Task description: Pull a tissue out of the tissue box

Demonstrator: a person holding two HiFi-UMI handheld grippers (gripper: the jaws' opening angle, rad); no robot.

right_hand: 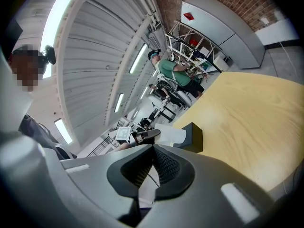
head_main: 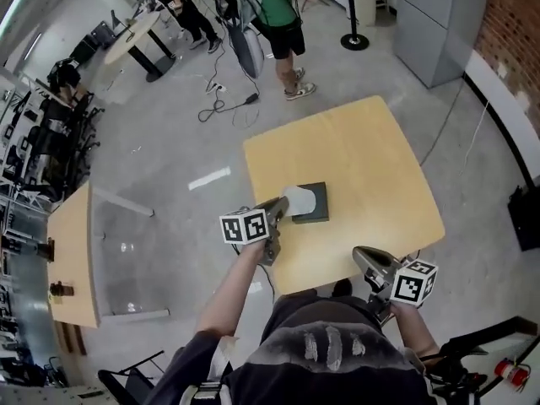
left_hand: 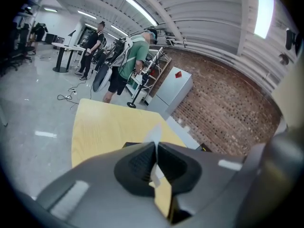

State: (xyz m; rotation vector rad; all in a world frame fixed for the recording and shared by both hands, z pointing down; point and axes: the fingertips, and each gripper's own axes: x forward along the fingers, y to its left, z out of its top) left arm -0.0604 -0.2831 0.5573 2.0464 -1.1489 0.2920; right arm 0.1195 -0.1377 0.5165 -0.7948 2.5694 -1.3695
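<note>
On the yellow wooden table [head_main: 371,167] stands a dark tissue box [head_main: 314,209]. A white tissue [head_main: 298,199] stretches out of its top toward my left gripper [head_main: 283,203], which is shut on the tissue's edge. In the left gripper view the tissue [left_hand: 154,134] shows pinched between the pads and sticking out past them. The right gripper view takes in the box [right_hand: 194,136], the tissue [right_hand: 170,134] and the left gripper [right_hand: 145,136] holding it. My right gripper [head_main: 361,256] hovers at the table's near right edge, away from the box, its jaws shut with nothing between them [right_hand: 153,151].
Two people [head_main: 278,15] stand on the grey floor beyond the table, near loose cables [head_main: 221,104]. A black post base [head_main: 354,40] and a grey cabinet [head_main: 439,24] are at the back right. Another wooden table [head_main: 72,260] stands to the left.
</note>
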